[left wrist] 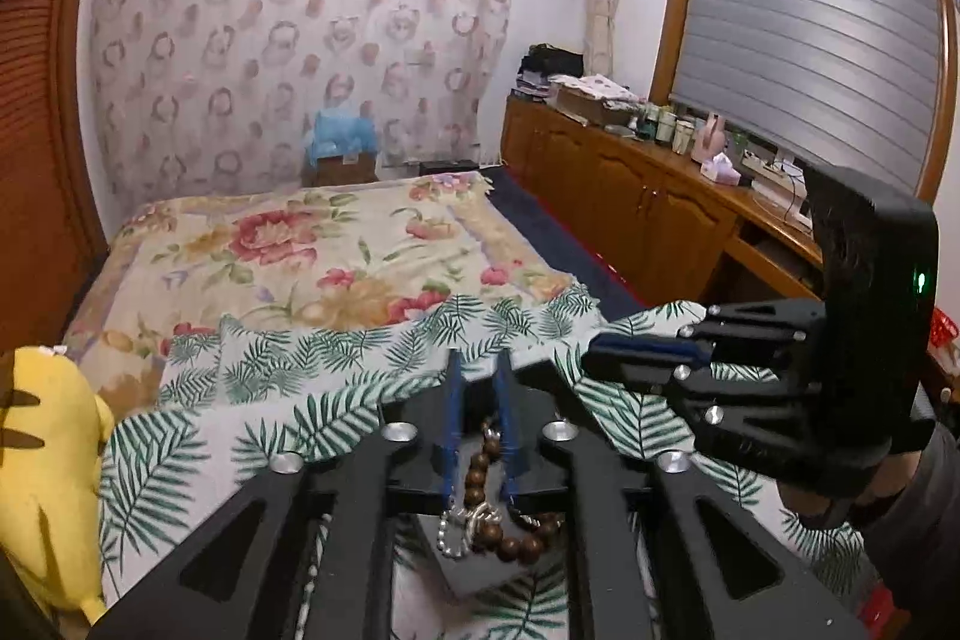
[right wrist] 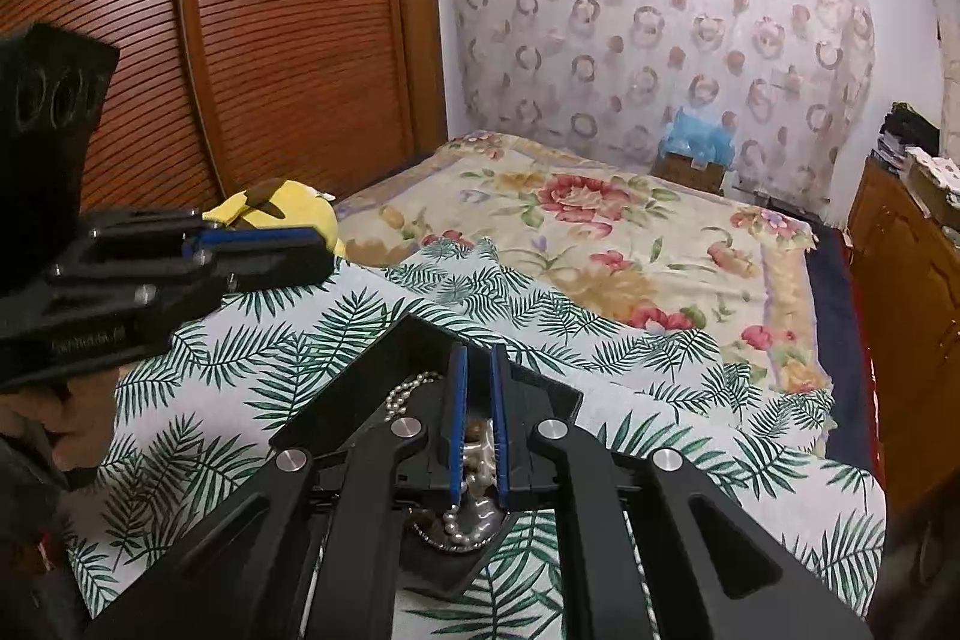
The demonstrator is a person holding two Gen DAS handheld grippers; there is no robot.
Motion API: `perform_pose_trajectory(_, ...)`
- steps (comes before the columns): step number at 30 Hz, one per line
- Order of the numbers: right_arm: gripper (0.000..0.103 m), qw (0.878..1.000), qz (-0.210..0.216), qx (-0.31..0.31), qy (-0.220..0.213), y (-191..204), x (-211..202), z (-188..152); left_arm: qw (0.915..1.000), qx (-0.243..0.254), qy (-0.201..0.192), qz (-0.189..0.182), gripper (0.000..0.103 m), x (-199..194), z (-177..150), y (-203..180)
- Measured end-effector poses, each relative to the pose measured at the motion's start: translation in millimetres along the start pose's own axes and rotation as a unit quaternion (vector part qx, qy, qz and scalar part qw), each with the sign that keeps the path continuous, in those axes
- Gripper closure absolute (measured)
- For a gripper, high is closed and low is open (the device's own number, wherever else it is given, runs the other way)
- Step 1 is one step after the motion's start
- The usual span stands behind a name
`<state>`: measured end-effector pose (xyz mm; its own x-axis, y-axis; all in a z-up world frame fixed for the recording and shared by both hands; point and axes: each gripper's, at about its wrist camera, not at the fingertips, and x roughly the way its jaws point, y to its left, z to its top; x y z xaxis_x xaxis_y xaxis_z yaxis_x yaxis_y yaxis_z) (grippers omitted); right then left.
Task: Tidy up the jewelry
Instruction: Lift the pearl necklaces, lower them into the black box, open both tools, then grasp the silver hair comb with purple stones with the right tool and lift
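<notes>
A black tray (right wrist: 414,340) lies on the leaf-print cloth on the bed. It holds a brown wooden bead bracelet (left wrist: 477,478), a silver ball chain (left wrist: 450,532) and a white pearl strand (right wrist: 411,391). My left gripper (left wrist: 478,370) hovers over the tray with its blue pads a narrow gap apart, the bead bracelet seen between them lower down. My right gripper (right wrist: 477,358) is also over the tray, pads nearly together, with pearls and silver pieces (right wrist: 474,520) below them. Neither clearly grips anything. Each gripper shows in the other's view: the right one (left wrist: 600,358) and the left one (right wrist: 318,250).
A floral blanket (left wrist: 336,244) covers the far bed. A yellow plush toy (left wrist: 48,472) sits at the left by the wooden wardrobe (right wrist: 270,28). A wooden cabinet (left wrist: 630,184) with clutter runs along the right wall under the window.
</notes>
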<state>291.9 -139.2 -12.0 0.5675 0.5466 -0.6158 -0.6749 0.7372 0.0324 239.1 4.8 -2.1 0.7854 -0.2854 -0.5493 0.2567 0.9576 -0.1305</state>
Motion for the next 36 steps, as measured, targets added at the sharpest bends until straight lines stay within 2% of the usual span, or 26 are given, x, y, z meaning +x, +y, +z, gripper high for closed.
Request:
perform_pose_trajectory(1, 0.092, 1.0, 0.0, 0.001, -0.002, 1.3, -3.6, -1.8, 1.0, -0.001, 0.0, 0.0, 0.079, -3.3, -4.2, -0.4)
perform_pose_trajectory(6, 0.092, 1.0, -0.006, 0.006, -0.005, 13.3, -27.0, -21.9, 1.0, 0.0, 0.006, 0.004, 0.076, -21.0, -28.6, -6.0)
perform_pose_trajectory(9, 0.092, 1.0, -0.007, 0.011, -0.002, 21.9, -42.4, -43.3, 0.9999, 0.001, 0.01, 0.003, 0.069, -33.4, -47.4, -8.9)
perform_pose_trajectory(16, 0.092, 0.999, -0.016, 0.034, 0.02, 38.3, -64.5, -99.7, 0.9996, 0.005, 0.028, 0.005, 0.063, -55.1, -92.3, -19.8)
perform_pose_trajectory(24, 0.092, 0.998, -0.006, 0.052, 0.038, 66.7, -73.1, -138.8, 0.9987, -0.002, 0.048, 0.016, 0.061, -73.0, -135.8, -22.0)
perform_pose_trajectory(27, 0.088, 0.997, 0.004, 0.063, 0.041, 79.9, -74.0, -147.0, 0.9986, -0.008, 0.049, 0.019, 0.047, -80.7, -146.5, -22.8)
perform_pose_trajectory(29, 0.071, 0.997, 0.007, 0.069, 0.044, 90.2, -74.3, -153.3, 0.9986, -0.006, 0.047, 0.026, 0.035, -85.6, -152.6, -22.2)
perform_pose_trajectory(30, 0.07, 0.997, 0.009, 0.07, 0.045, 94.4, -74.5, -155.8, 0.9985, -0.006, 0.045, 0.029, 0.033, -88.7, -154.7, -21.7)
perform_pose_trajectory(32, 0.067, 0.996, 0.011, 0.071, 0.051, 102.7, -73.6, -160.9, 0.9986, -0.007, 0.039, 0.035, 0.014, -95.1, -159.2, -20.0)
perform_pose_trajectory(36, 0.057, 0.994, 0.012, 0.086, 0.067, 111.1, -68.1, -169.4, 0.9986, -0.004, 0.027, 0.045, 0.011, -106.5, -165.3, -18.7)
